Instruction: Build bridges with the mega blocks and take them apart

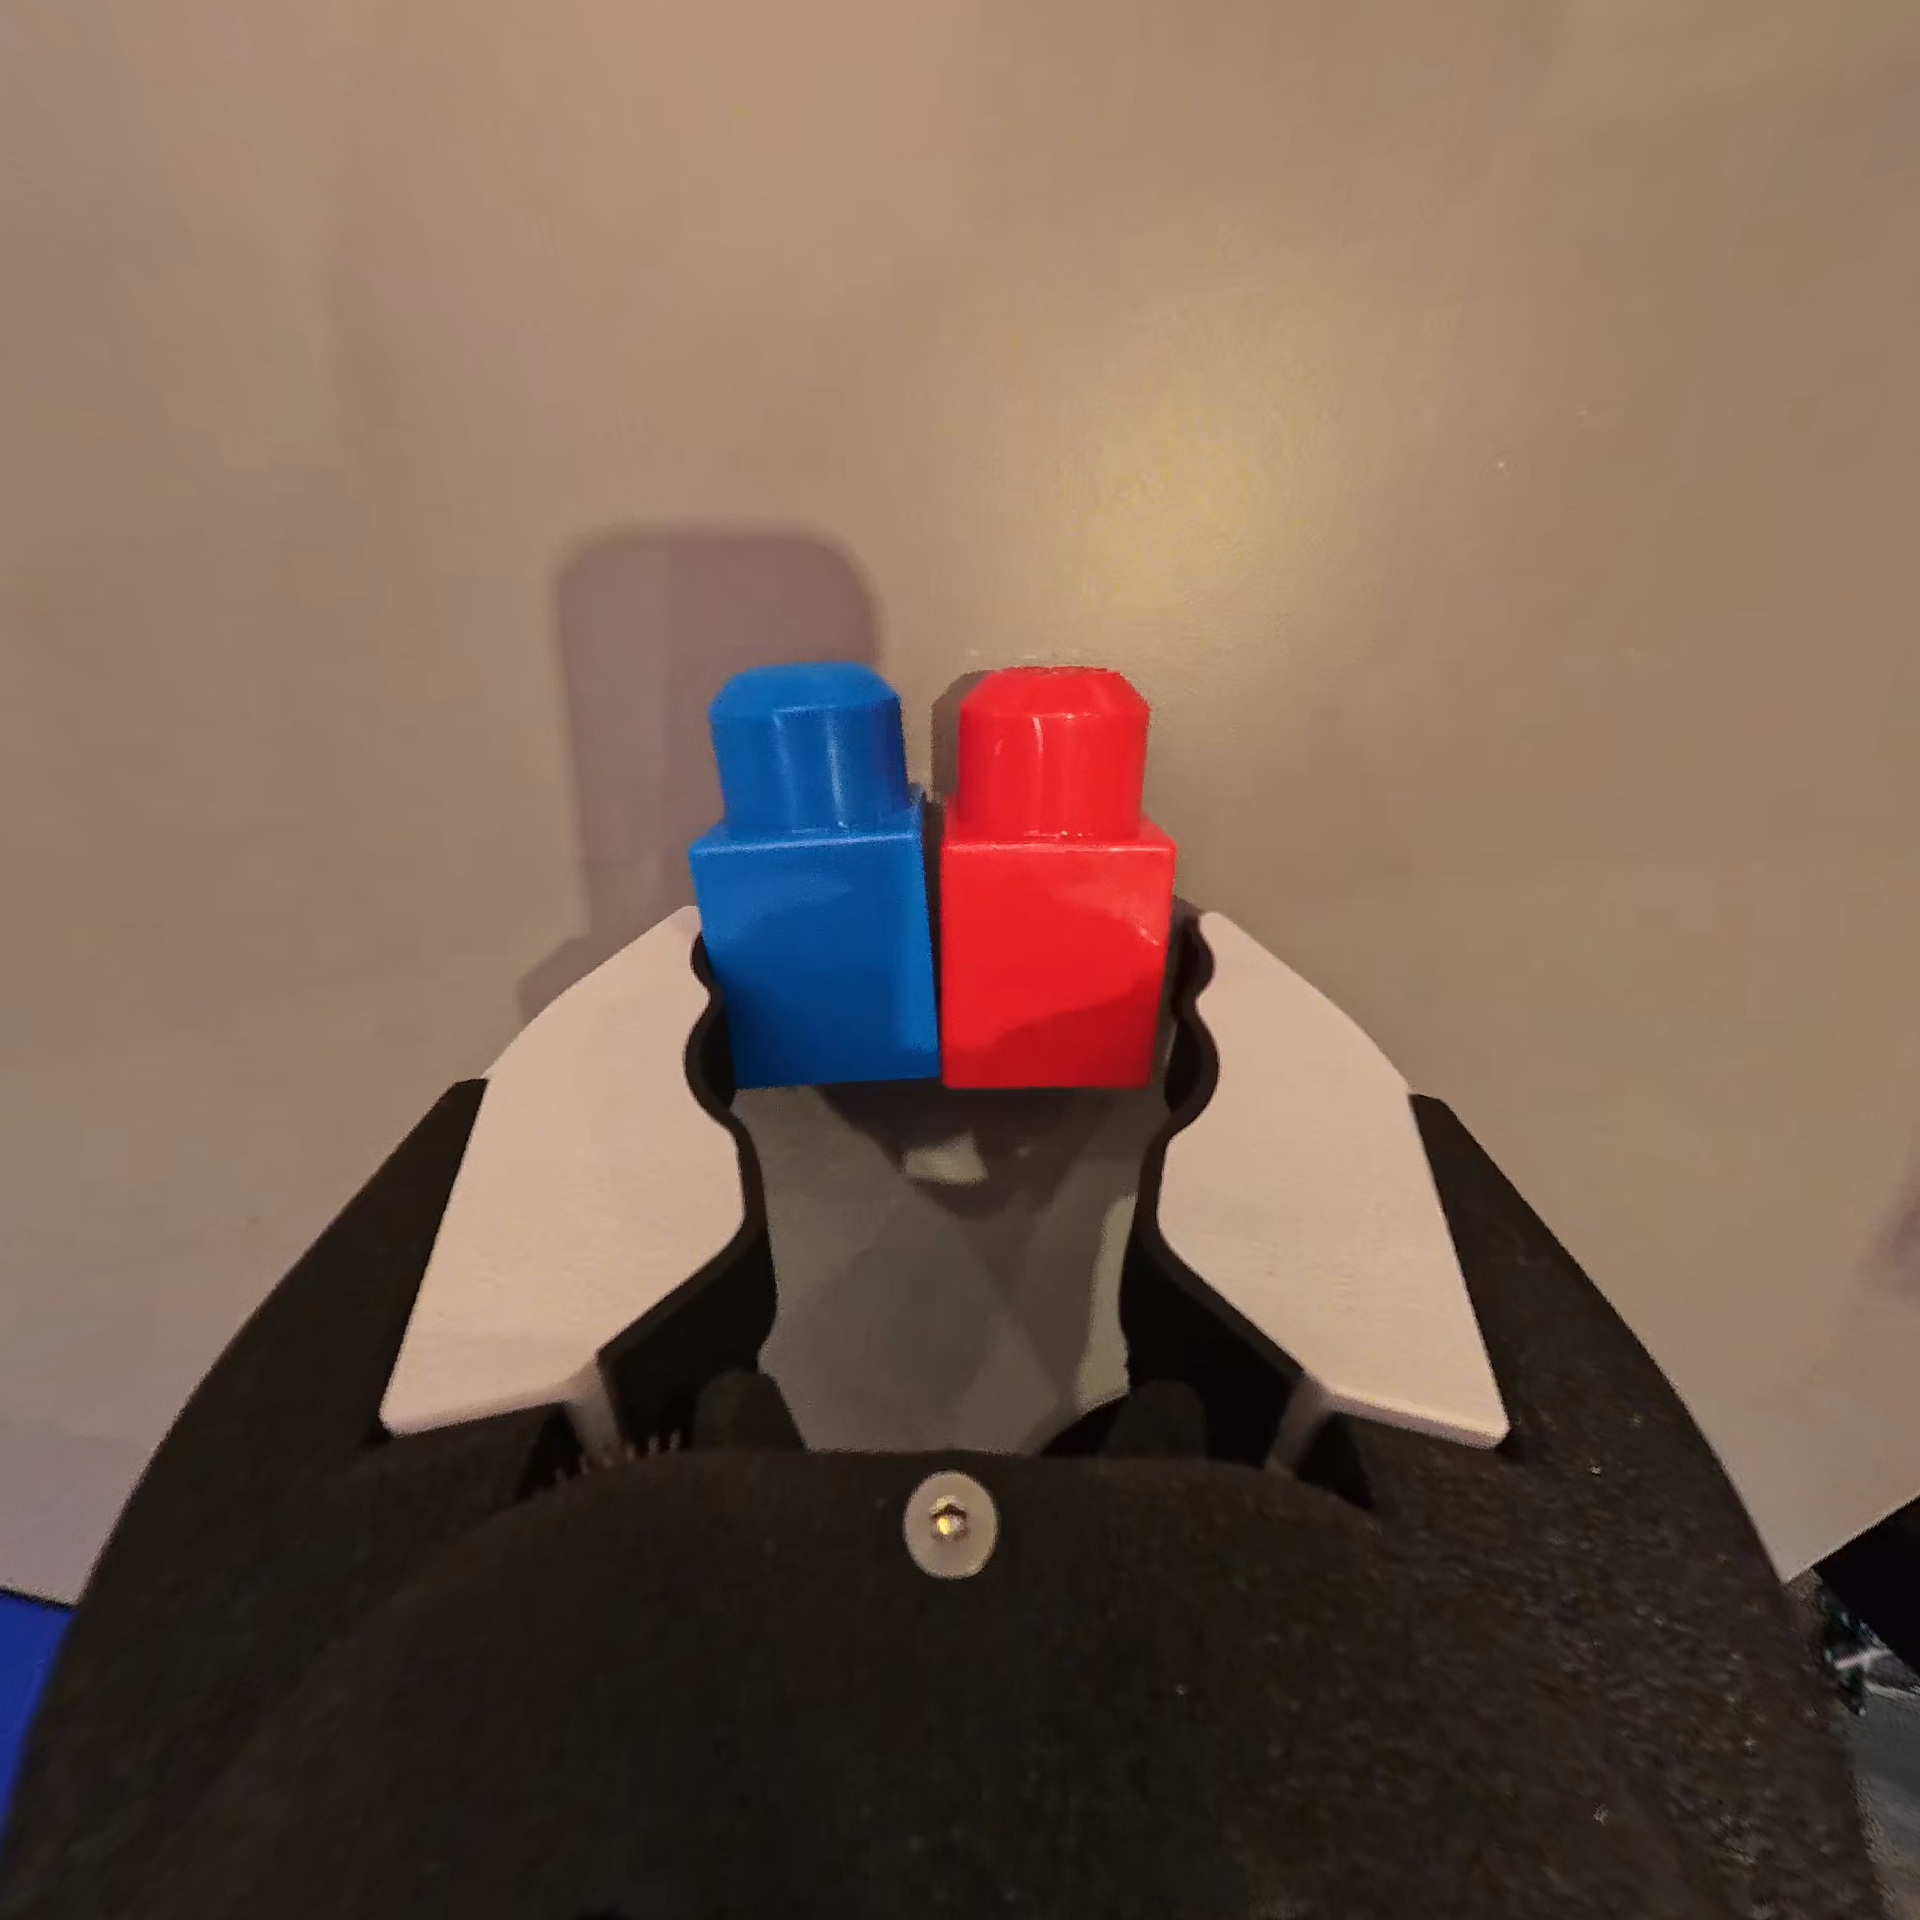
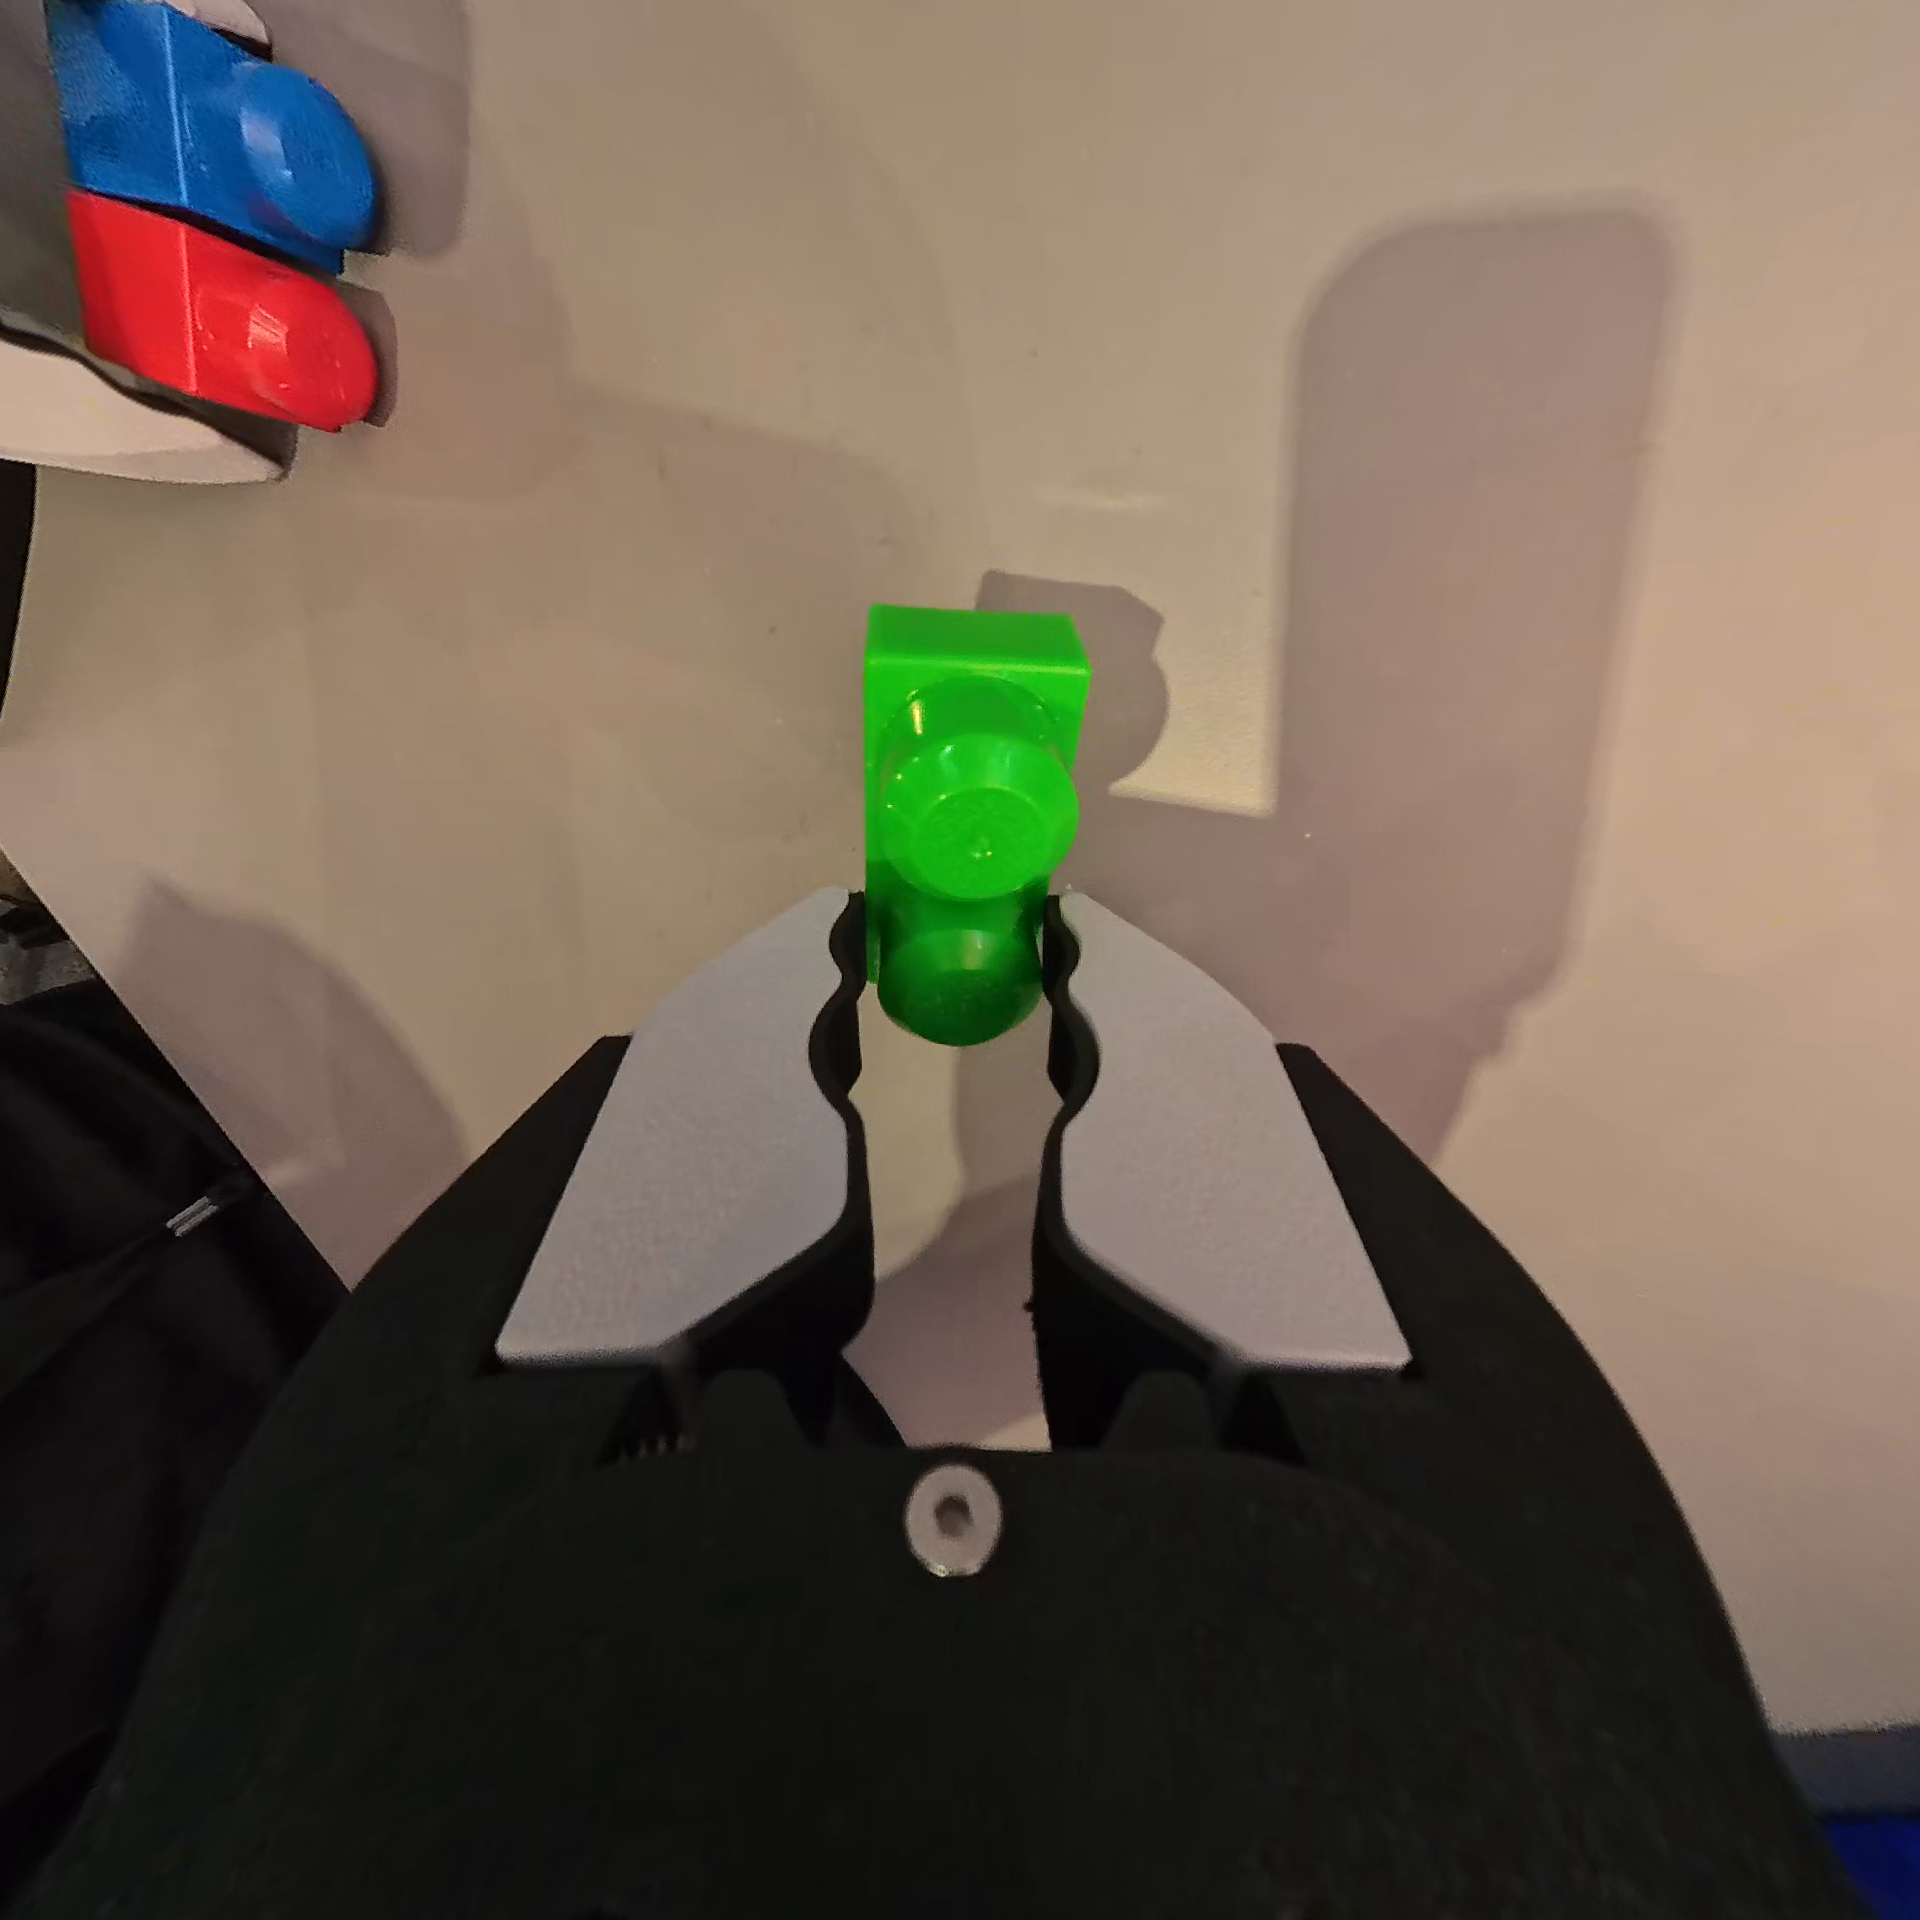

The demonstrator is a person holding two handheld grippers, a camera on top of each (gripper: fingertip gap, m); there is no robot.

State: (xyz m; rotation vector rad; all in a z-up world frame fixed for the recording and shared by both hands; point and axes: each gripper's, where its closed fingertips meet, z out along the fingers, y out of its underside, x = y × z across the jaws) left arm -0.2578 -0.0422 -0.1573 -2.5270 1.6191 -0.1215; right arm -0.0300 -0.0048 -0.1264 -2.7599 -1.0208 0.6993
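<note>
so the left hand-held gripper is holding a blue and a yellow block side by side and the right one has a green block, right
Not quite: the block beside the blue block is a red block, not yellow, as the left wrist view shows. The left hand-held gripper does grip the two side by side, and the right hand-held gripper holds the green block.

Three mega blocks in all, across the two wrist views: one blue block [image 1: 816, 935], one red block [image 1: 1055, 935] and one green block [image 2: 971, 810]. The blue and the red carry a single stud each; the green shows two studs (one above the other, the lower partly shaded). Two tools appear: the left tool [image 1: 940, 997], with two fingers and two blocks pressed side by side between them, and the right tool [image 2: 956, 956], with two fingers and one block between them. The blue-and-red pair shows again in the right wrist view's upper left corner; the same two, not extras.
</note>
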